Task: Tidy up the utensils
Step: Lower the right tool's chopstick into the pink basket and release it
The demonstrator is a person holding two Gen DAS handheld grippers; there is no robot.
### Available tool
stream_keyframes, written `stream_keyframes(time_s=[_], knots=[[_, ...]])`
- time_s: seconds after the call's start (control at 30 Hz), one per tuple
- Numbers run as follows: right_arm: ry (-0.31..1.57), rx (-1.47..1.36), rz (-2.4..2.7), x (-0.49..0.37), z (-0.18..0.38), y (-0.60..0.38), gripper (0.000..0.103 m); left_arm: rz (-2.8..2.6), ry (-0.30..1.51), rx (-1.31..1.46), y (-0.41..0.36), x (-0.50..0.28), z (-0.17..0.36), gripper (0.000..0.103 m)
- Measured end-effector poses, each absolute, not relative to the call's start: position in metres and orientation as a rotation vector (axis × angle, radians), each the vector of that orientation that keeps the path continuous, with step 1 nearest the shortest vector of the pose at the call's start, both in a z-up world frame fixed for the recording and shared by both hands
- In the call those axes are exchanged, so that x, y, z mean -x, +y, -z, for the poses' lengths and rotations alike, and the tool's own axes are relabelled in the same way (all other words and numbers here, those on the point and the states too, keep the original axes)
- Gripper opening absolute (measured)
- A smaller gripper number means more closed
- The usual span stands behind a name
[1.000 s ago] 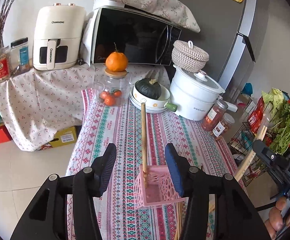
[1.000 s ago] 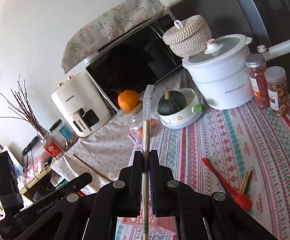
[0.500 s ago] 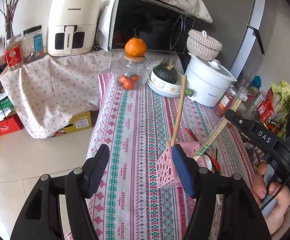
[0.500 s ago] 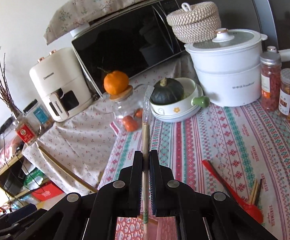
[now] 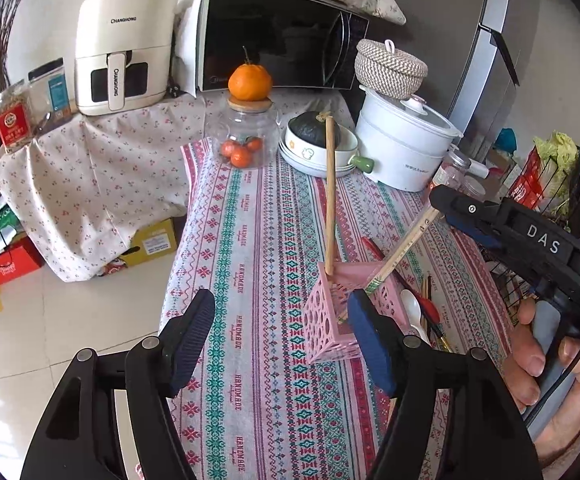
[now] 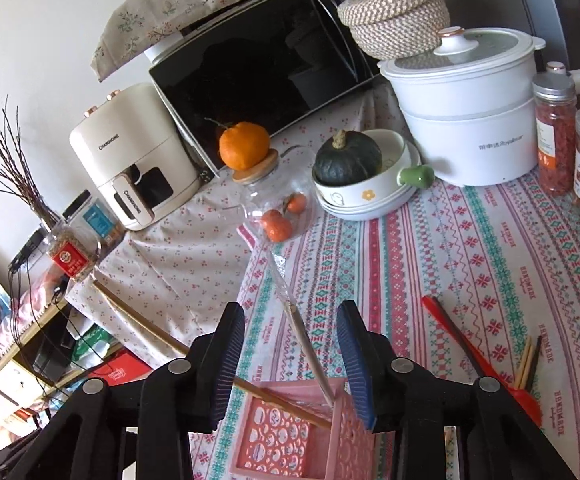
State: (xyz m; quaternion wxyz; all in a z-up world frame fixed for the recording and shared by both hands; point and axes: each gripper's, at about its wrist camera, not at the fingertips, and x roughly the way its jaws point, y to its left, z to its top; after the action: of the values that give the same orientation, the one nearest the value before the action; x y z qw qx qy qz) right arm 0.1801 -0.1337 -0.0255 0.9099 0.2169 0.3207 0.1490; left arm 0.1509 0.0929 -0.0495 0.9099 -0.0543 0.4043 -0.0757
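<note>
Since the frame half a second earlier, the right gripper [image 6: 290, 356] has gone from clamped on the wrapped chopsticks [image 6: 308, 344] to wide open, and the chopsticks now lean free with their lower end inside the pink basket [image 6: 290, 432]. Judged from this, the release is complete and one more utensil is stowed. In the right wrist view the chopsticks rise between the two spread fingers without touching either pad, while a plain wooden stick [image 6: 210, 360] slants across the basket's rim from the left. In the left wrist view the basket [image 5: 332, 312] stands on the striped worktop [image 5: 250, 240] just ahead of the left gripper [image 5: 282, 340], whose jaws are also wide open and hold nothing; the basket sits nearer that gripper's right-hand finger, partly hidden behind it. The wooden stick [image 5: 330, 196] stands almost upright in the basket, and the chopsticks [image 5: 400, 256] lean toward the right gripper [image 5: 454, 214]. A red spoon [image 6: 486, 364], a white spoon [image 5: 412, 312] and loose sticks [image 6: 528, 356] lie on the worktop beside the basket, so sorting appears unfinished.
</note>
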Motion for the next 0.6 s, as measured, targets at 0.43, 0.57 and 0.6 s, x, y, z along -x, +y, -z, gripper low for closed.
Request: stream_keyframes(time_s=[0.43, 0.57, 0.6], knots=[[0.806, -0.375, -0.220, -0.138, 0.030, -0.191, 0.063, 0.259, 0.966, 0.089, 0.057, -0.141, 0.069, 0.079], [0.925, -0.367, -0.189, -0.132, 0.053, -0.209, 0.063, 0.300, 1.053, 0.080, 0.037, -0.140, 0.087, 0.079], [0.948, -0.363, -0.179, -0.131, 0.058, -0.213, 0.063, 0.305, 1.063, 0.072, 0.031, -0.139, 0.090, 0.079]])
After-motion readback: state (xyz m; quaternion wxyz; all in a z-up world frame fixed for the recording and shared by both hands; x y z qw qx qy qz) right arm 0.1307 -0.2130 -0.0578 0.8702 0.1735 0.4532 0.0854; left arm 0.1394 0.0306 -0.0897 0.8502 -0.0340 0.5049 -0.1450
